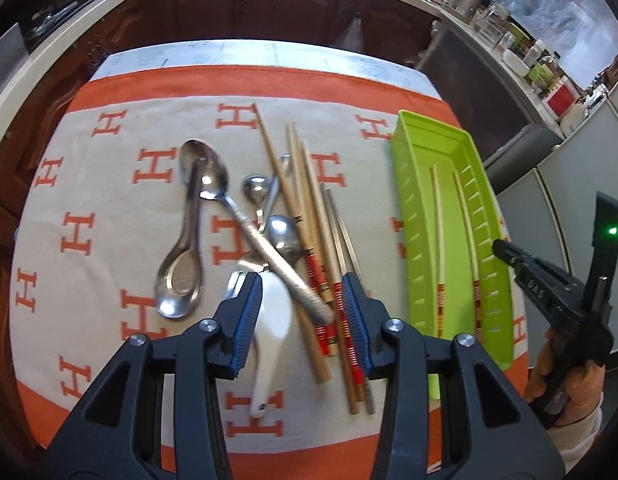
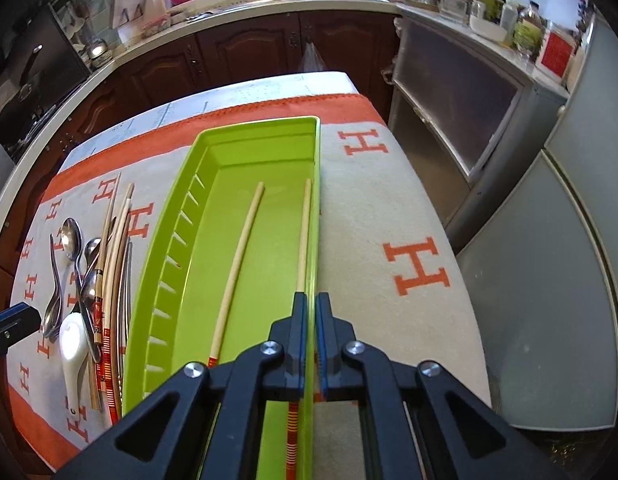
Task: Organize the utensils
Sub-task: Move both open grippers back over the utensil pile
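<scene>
A lime green tray [image 1: 485,256] lies at the right of the table and holds two pale chopsticks with red-striped ends [image 1: 439,236]. The tray also shows in the right wrist view [image 2: 177,240], with its chopsticks [image 2: 239,260]. My right gripper [image 2: 312,304] is nearly shut over the tray's right wall, beside the right chopstick [image 2: 303,236]; whether it grips anything is unclear. My left gripper [image 1: 301,288] is open above a pile of chopsticks [image 1: 309,200], metal spoons [image 1: 213,176] and a white ceramic spoon [image 1: 271,328].
The table wears a cream and orange cloth with H marks [image 1: 109,208]. Dark wood cabinets [image 2: 245,52] and a cluttered counter [image 2: 489,20] run behind it. Grey cabinets [image 2: 549,240] stand to the right of the table.
</scene>
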`<state>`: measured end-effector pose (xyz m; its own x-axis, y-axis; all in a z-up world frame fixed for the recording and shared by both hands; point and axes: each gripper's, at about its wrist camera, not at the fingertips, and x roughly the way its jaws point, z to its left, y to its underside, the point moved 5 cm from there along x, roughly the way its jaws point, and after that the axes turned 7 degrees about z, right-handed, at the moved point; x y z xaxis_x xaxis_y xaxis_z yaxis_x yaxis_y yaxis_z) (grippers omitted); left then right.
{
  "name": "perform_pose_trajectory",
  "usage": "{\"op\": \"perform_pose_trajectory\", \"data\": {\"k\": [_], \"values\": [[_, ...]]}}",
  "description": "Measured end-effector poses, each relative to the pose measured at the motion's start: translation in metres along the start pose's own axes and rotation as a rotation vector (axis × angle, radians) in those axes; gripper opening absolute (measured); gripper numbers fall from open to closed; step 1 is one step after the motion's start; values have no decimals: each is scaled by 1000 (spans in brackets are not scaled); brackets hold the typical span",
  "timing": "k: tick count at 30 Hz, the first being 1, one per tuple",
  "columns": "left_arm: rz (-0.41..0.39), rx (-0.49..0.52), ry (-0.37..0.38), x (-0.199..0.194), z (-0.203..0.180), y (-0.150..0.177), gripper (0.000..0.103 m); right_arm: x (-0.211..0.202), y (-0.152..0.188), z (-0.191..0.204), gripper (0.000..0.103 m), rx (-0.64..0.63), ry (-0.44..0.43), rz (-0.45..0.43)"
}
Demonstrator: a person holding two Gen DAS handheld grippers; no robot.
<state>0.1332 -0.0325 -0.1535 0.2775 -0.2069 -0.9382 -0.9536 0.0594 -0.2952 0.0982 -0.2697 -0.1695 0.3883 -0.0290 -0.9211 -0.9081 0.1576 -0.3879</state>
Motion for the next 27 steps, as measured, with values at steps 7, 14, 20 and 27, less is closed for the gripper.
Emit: {"op": "perform_pose_trajectory", "data": {"k": [7,14,20,27], "values": [[4,-10,-47,-1,19,13,38,7,-4,1,3,-27,53,1],[-13,2,-68,-6,20,15,38,11,-13,-7,4,-24,96,-5],[-11,18,-71,-4,20,14,38,13,-17,-9,5,-18,111,10],[-8,35,-80,-6,19,16,38,-19,-13,1,8,4,57,-25]]}}
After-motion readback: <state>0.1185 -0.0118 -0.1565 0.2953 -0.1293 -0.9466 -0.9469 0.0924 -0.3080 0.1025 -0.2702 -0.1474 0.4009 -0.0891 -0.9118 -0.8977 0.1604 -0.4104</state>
